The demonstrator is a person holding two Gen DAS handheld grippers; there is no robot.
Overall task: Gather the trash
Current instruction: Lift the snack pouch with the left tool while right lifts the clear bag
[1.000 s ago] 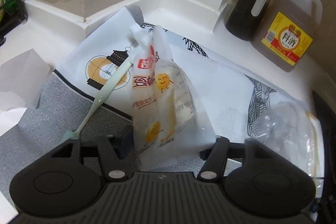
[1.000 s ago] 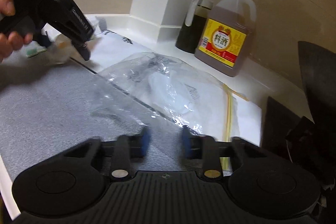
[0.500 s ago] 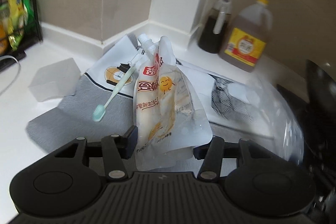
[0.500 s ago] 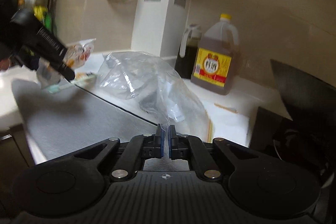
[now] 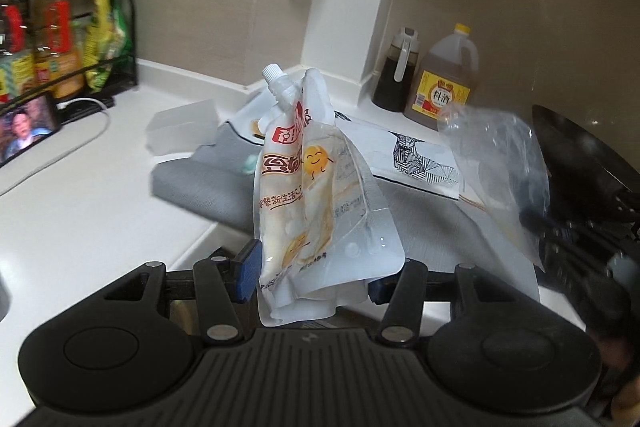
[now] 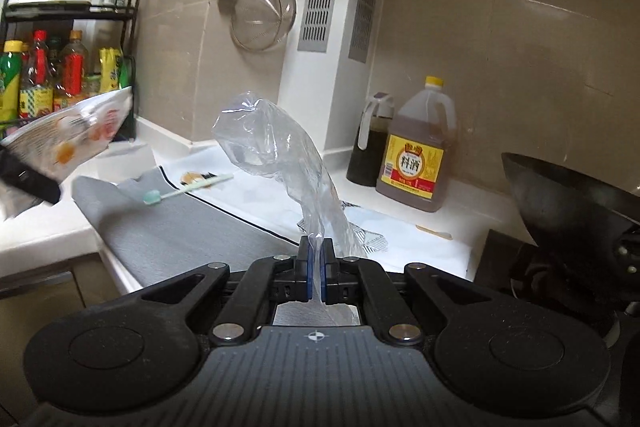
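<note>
Left gripper (image 5: 312, 273): clamped on the lower part of a spouted pouch (image 5: 316, 187); the blue pads pressed its two sides.
Spouted pouch: held upright off the counter (image 5: 80, 203), white screw cap at the top, red print and yellow smiling figures on the front. It hung over the near edge of the grey mat (image 5: 224, 195).
Right gripper (image 6: 316, 269): jaws brought together on the neck of a clear plastic bag (image 6: 276, 155).
Clear plastic bag: lifted clear of the grey mat (image 6: 192, 231), its crumpled body rising above the pads. In the left wrist view it showed blurred to the right of the mat (image 5: 496, 163).
Grey mat: spread on the white counter, with a white printed section on its far side.
Toothbrush (image 6: 188, 189): pale green, lying on the mat across the boundary of the grey and white sections, head toward the grey part.
Cooking wine jug (image 6: 420, 155): yellow cap and yellow label, standing on the counter beyond the mat, against the wall.
Dark bottle (image 6: 368, 143): just beside the jug, on the side nearer the wall corner.
Wok (image 6: 568, 203): black, to the right of the mat.
Strainer (image 6: 264, 13): hanging on the wall above the mat.
Bottle rack (image 6: 68, 67): at the far left of the counter, well apart from the mat.
</note>
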